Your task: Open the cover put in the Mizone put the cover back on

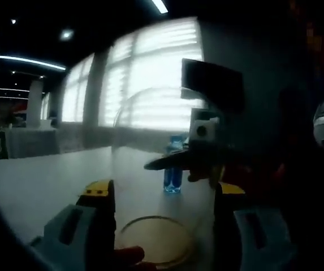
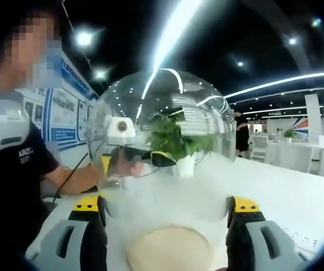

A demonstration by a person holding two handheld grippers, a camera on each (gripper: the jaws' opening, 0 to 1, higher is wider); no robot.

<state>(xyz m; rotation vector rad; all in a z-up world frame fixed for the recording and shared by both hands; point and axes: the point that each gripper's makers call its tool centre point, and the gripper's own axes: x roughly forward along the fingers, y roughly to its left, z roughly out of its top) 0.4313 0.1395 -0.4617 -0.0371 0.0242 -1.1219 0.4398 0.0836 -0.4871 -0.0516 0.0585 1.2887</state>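
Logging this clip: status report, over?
Left gripper, right gripper flanking clear dome cover; grip unclear. Blue Mizone bottle on white table, beyond cover. Potted green plant behind.

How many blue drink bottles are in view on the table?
1. A blue drink bottle stands upright on the white table in the left gripper view, seen through the clear dome cover. Others may be hidden.

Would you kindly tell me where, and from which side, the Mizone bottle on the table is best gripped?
Probably the lower body of the Mizone bottle, with the jaws level and coming in from the side. It stands upright on the table and looks slim and straight-walled, so its sides offer opposing faces. The right gripper crosses its middle and the clear dome sits nearer, so go around them.
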